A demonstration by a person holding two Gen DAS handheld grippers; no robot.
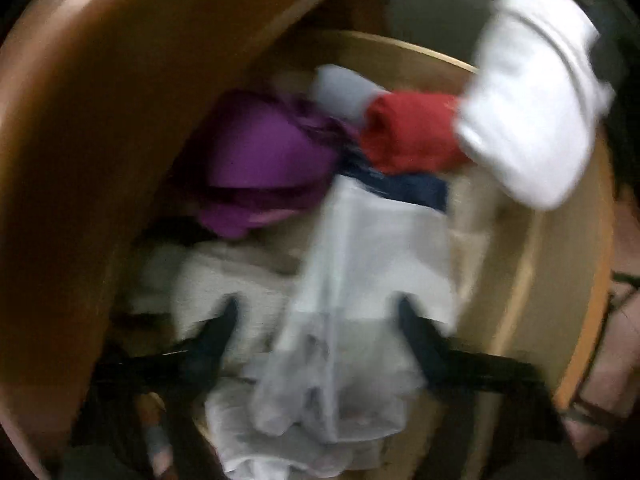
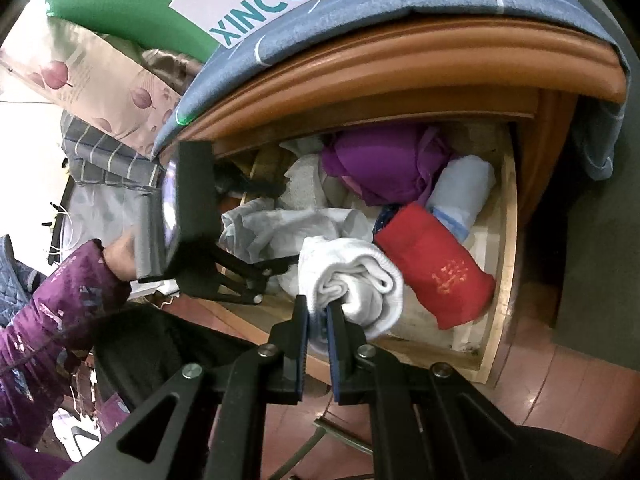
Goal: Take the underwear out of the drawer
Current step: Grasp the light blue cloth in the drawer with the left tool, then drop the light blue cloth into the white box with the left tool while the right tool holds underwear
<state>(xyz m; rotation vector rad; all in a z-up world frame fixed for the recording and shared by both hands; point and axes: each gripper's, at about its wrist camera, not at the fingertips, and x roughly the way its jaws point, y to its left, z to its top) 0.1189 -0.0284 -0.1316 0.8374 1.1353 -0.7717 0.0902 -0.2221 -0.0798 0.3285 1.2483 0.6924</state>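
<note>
In the right wrist view, the right hand-held gripper (image 2: pixel 318 312) sits at lower centre with its jaws nearly together, pinching a fold of a rolled white garment (image 2: pixel 352 280) at the front edge of the open drawer (image 2: pixel 502 288). That roll looks lifted slightly off the pile, though its far end may rest on other clothes; I cannot tell for certain.

The left hand-held gripper (image 2: pixel 276 266) enters from the left of the same frame, held by a hand (image 2: pixel 120 256) in a purple sleeve (image 2: pixel 60 312). In the blurred left wrist view its 2 fingers stand partly apart on either side of a pale grey garment (image 1: pixel 360 300) that lies between them; the pads do not visibly press on it.

More underwear stays in the drawer: a red folded piece (image 2: pixel 436 268) to the right, a purple one (image 2: pixel 384 168) toward the back, and a light blue roll (image 2: pixel 460 188) beside it.

These pieces are likely light, soft and limp, so they should sag and unroll when raised. A pinch on a thick fold or waistband, near the middle of the bundle, probably holds best; a thin single layer could slip free or drag a neighbour along.
</note>
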